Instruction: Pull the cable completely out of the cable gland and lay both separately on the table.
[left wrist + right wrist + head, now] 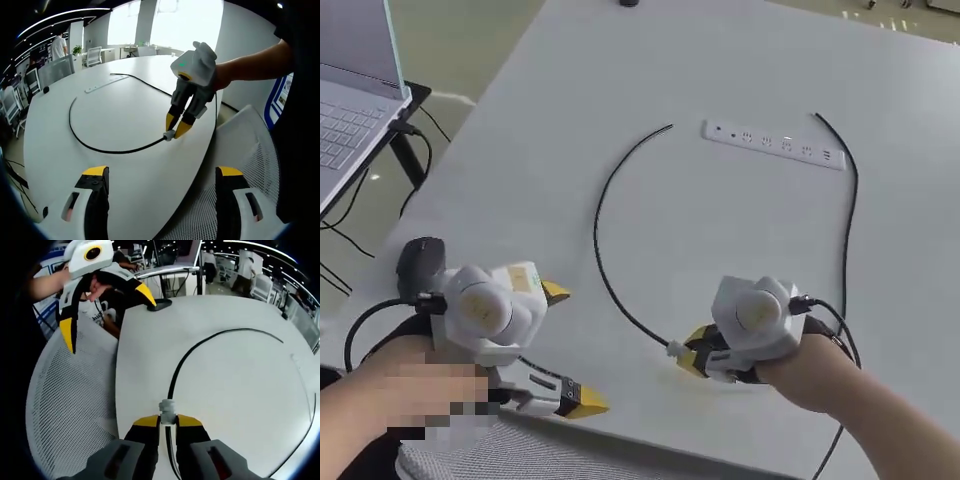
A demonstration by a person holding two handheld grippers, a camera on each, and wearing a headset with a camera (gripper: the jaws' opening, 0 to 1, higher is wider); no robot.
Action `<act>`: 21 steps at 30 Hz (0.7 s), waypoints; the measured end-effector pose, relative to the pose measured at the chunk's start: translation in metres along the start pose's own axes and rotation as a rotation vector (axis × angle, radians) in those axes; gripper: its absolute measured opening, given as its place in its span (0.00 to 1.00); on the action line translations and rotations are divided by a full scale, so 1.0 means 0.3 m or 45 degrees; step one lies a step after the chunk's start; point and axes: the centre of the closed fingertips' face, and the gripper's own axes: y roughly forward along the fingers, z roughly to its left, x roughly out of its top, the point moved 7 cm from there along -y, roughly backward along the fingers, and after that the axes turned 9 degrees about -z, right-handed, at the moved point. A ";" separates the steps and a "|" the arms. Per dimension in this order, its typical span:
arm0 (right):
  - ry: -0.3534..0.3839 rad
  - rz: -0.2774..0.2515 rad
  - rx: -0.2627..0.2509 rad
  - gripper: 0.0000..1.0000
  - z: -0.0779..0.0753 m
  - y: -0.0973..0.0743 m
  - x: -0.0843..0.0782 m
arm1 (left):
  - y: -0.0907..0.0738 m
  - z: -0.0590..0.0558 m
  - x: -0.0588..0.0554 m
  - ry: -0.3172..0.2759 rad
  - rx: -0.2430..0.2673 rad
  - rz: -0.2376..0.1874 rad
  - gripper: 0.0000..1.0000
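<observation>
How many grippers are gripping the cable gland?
1. The right gripper is shut on the cable gland near the front of the table; the left gripper is open, apart.

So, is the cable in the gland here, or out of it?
In. The right gripper view shows the black cable running into the white cable gland, which the right claw pinches at its tips.

The table (pixel 720 230) is smooth and white with a faint sheen. The cable (pixel 596 230) has a matt black, rubbery-looking jacket. The gland (pixel 167 409) is white plastic. The chair (pixel 70 405) is white perforated mesh.
</observation>
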 end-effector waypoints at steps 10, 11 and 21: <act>-0.061 -0.016 -0.011 0.06 0.023 -0.082 0.041 | 0.068 -0.034 0.063 0.040 -0.053 -0.042 0.86; -0.061 -0.018 -0.012 0.06 0.024 -0.088 0.044 | 0.075 -0.037 0.067 0.042 -0.057 -0.044 0.85; -0.087 -0.052 -0.009 0.05 0.062 -0.139 0.075 | 0.144 -0.083 0.111 0.082 -0.137 -0.065 0.81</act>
